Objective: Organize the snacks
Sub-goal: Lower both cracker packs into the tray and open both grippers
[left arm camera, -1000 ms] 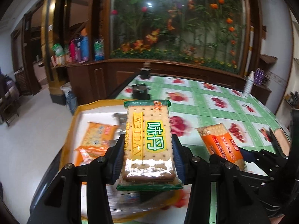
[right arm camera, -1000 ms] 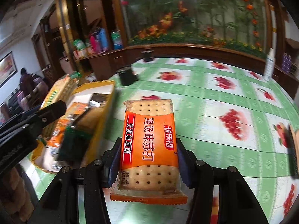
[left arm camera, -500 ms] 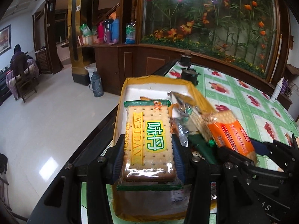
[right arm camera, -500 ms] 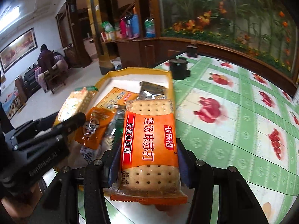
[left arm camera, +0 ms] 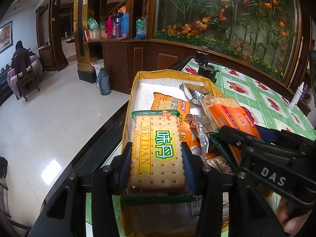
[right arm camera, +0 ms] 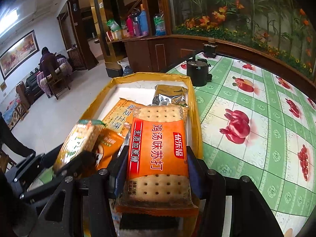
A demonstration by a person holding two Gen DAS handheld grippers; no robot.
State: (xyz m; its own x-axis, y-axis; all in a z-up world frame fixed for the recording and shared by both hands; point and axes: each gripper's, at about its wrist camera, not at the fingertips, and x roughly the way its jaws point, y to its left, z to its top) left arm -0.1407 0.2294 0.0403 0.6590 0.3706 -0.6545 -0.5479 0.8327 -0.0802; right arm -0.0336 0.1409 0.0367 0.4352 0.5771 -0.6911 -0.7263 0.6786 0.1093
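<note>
left gripper (left arm camera: 157, 154): matte black plastic two-finger frame, blue pads, silver screw heads on the finger bases
right gripper (right arm camera: 158, 165): same black frame, dark blue pads, silver screws; white "DAS" lettering on its side in the left view

Glossy clear plastic wraps the green-edged cracker pack (left arm camera: 158, 152) and the orange cracker pack (right arm camera: 158, 152), crinkled silver foil packets (left arm camera: 194, 93) shine in the yellow tray (right arm camera: 194, 122) with its matt white floor, and the tablecloth (right arm camera: 256, 138) looks smooth and shiny.
</note>
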